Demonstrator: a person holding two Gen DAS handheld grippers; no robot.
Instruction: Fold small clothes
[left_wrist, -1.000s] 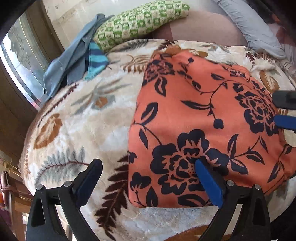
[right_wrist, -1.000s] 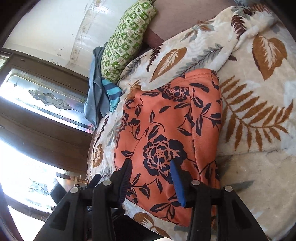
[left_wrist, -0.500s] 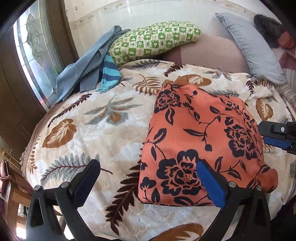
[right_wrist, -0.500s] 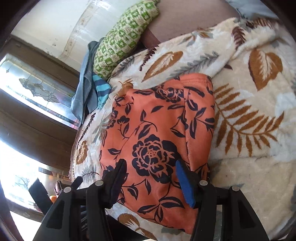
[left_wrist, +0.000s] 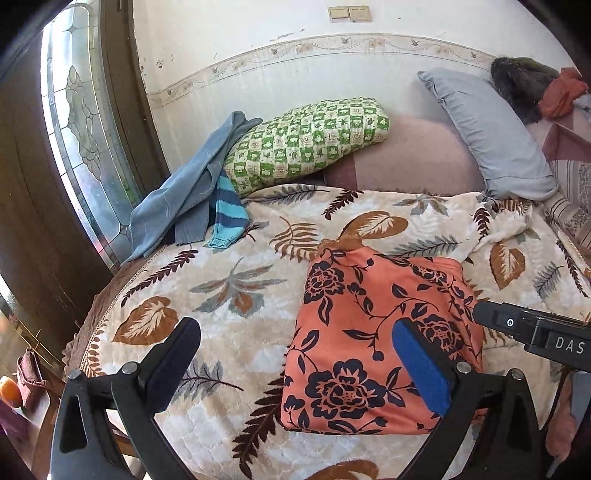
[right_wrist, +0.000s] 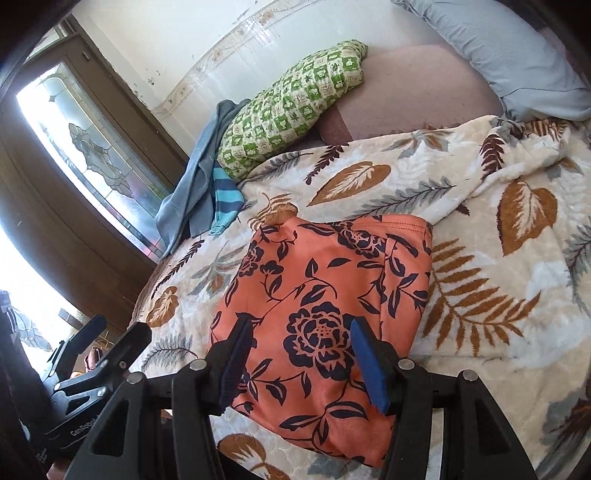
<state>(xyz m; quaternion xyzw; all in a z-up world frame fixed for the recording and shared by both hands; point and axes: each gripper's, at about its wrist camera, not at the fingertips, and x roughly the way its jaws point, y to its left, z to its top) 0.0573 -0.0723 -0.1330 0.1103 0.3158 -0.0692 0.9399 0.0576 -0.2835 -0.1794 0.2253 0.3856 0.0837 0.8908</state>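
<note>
A: What sits nearest the lens in the left wrist view?

B: The left gripper (left_wrist: 295, 363), along the bottom edge. Its fingers are spread wide with nothing between them; the left one hangs over bare blanket, the blue-padded right one over the left part of the cloth.

A: And the other one?

B: The right gripper (right_wrist: 301, 363) fills the bottom of its own view. Its fingers are parted too, narrower than the left pair, and grip nothing. Both tips hover over the near half of the cloth. In the left wrist view its black body pokes in from the right edge.

A: Where is the cloth?

B: The orange flowered cloth (left_wrist: 373, 343) lies folded into a flat, roughly rectangular packet at lower centre of both views, resting on the leaf-print blanket (left_wrist: 229, 306) that covers the bed.

A: Behind it?

B: At upper left of the blanket a blue garment (left_wrist: 184, 199) lies crumpled, with a striped sleeve (left_wrist: 227, 218) sticking out of it. Just right of them a green checked pillow (left_wrist: 306, 144) leans near the wall. Farther right, towards the upper right, is a grey pillow (left_wrist: 487, 133). A leaded glass door (left_wrist: 74, 129) runs up the left edge.
</note>
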